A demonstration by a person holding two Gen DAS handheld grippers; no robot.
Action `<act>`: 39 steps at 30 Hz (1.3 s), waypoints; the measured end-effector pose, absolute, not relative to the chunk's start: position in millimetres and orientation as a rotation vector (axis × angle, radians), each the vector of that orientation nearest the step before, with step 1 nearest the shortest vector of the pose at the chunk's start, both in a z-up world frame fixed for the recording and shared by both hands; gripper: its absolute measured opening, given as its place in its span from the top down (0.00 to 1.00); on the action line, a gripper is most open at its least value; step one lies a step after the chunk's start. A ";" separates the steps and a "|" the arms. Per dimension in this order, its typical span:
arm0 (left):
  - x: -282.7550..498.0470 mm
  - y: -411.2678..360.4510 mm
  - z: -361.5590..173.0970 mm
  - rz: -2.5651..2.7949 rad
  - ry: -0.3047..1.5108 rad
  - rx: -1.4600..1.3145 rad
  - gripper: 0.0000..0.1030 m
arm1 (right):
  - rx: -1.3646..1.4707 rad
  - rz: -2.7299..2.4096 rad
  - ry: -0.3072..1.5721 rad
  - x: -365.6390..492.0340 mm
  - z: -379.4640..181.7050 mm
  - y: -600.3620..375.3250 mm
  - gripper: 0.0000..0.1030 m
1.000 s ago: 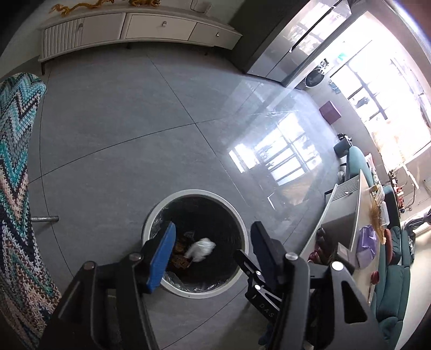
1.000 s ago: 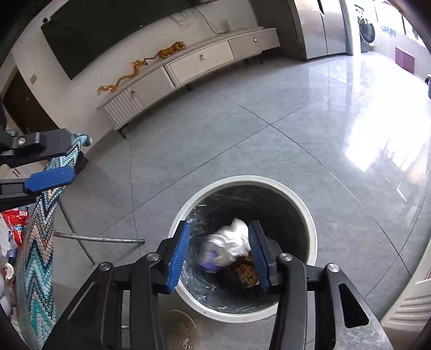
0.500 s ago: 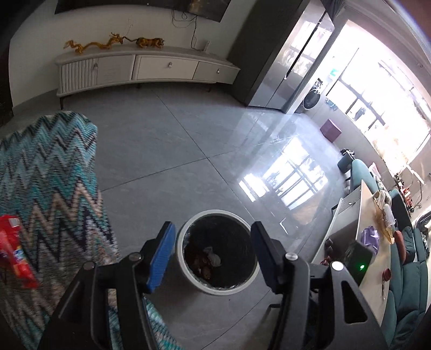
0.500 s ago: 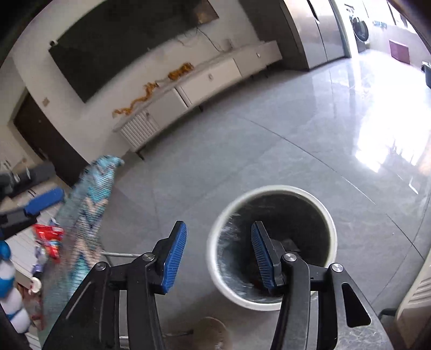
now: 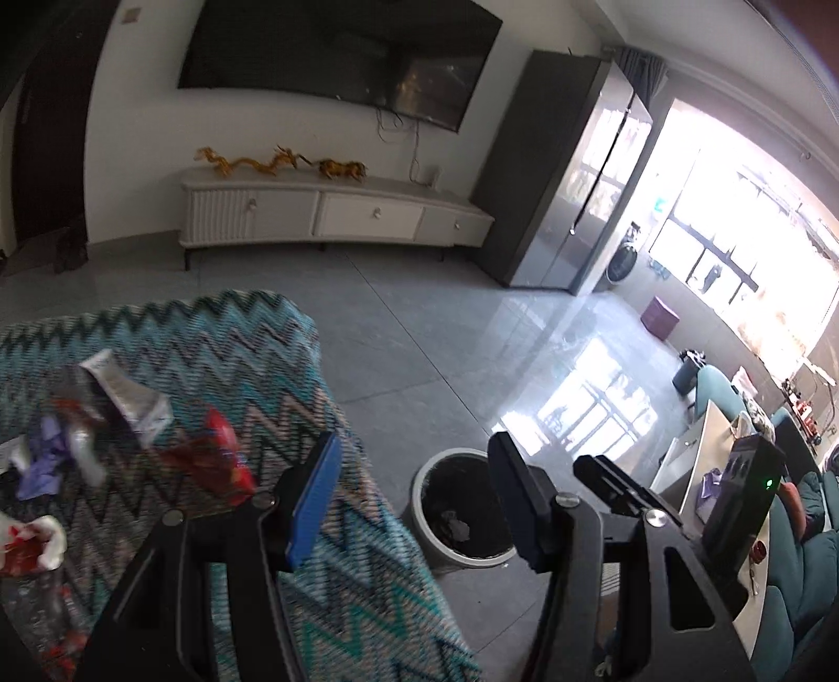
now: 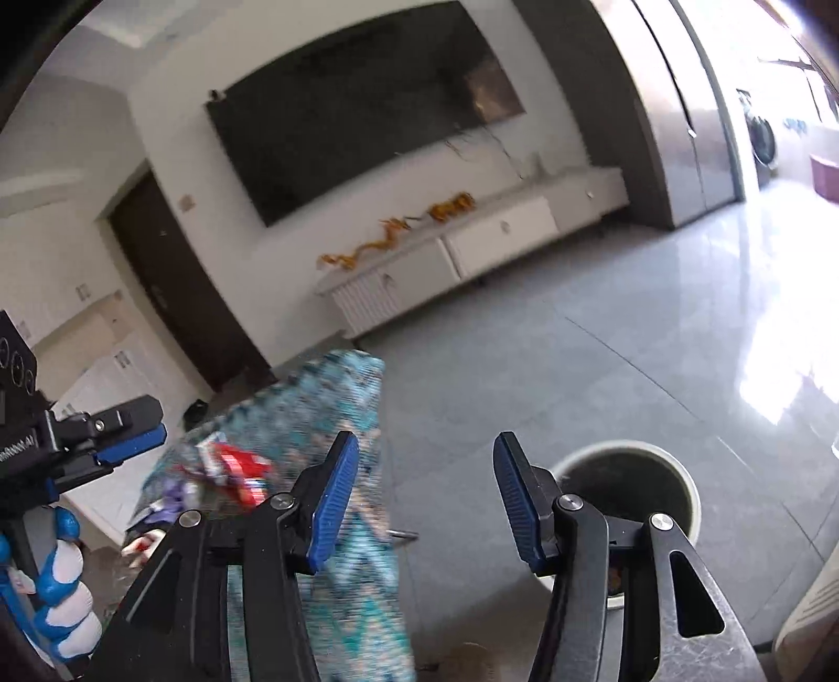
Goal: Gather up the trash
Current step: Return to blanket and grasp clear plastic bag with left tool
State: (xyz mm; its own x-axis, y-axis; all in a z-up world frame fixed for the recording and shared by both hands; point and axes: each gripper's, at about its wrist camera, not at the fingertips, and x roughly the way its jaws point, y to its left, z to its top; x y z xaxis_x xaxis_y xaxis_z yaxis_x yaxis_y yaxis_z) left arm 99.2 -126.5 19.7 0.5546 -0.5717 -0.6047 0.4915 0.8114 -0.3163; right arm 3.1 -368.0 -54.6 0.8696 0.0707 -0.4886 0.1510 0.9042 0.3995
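Left wrist view. Left gripper (image 5: 414, 490) spread wide, blue pads (image 5: 313, 498) well apart, nothing between them. Held above the edge of a table under a teal zigzag cloth (image 5: 251, 367). Trash scattered on the cloth, left of the gripper: red wrapper (image 5: 217, 459) nearest the left finger, crumpled white-and-grey wrapper (image 5: 128, 398) behind it, purple scrap (image 5: 44, 461) farther left, red-and-white scrap (image 5: 29, 540) at the picture's left edge; all blurred. White round bin (image 5: 464, 511) with black liner on the grey tiled floor (image 5: 445, 336), just beside the table, seen between the two fingers; some dark and pale refuse at its bottom. Part of the right gripper (image 5: 619, 485) visible just right of the bin. White sideboard (image 5: 335, 212) along the far wall, dark screen (image 5: 335, 50) above it.

Right wrist view. Right gripper (image 6: 425, 503) likewise spread, pads (image 6: 335, 503) apart, empty. Cloth-covered table edge (image 6: 335, 409) behind and below the left finger, blurred. Red wrapper (image 6: 236, 467) and purple scrap (image 6: 181, 490) lying on the cloth, left of the gripper. Bin (image 6: 681, 482) on the floor right of the right finger, partly hidden by it. Left gripper (image 6: 113, 435) at the far left, over the table; impossible to tell its spread from here. Gloved blue-and-white hand (image 6: 65, 603) below it.
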 end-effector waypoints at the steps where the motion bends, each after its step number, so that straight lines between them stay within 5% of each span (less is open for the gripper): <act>1: 92.8 -109.9 24.8 -0.611 0.739 -0.117 0.45 | 0.433 -0.026 0.507 0.2 -47.4 -357.8 0.47; 21: 36.9 181.5 -27.4 -0.266 0.693 -0.225 0.45 | 0.262 0.174 0.535 5.7 -12.6 -208.2 0.45; 39: 65.4 177.4 -139.6 -0.375 0.936 -0.323 0.45 | 0.207 0.210 0.760 90.8 -88.6 -165.3 0.39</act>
State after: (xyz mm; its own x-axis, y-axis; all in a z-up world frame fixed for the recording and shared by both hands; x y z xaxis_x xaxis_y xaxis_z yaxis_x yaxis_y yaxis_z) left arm 65.4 177.4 -139.6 0.5377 -0.4462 -0.7154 0.1715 0.8886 -0.4253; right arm 90.8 -165.3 -88.6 0.7062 0.2618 -0.6579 -0.1132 0.9589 0.2600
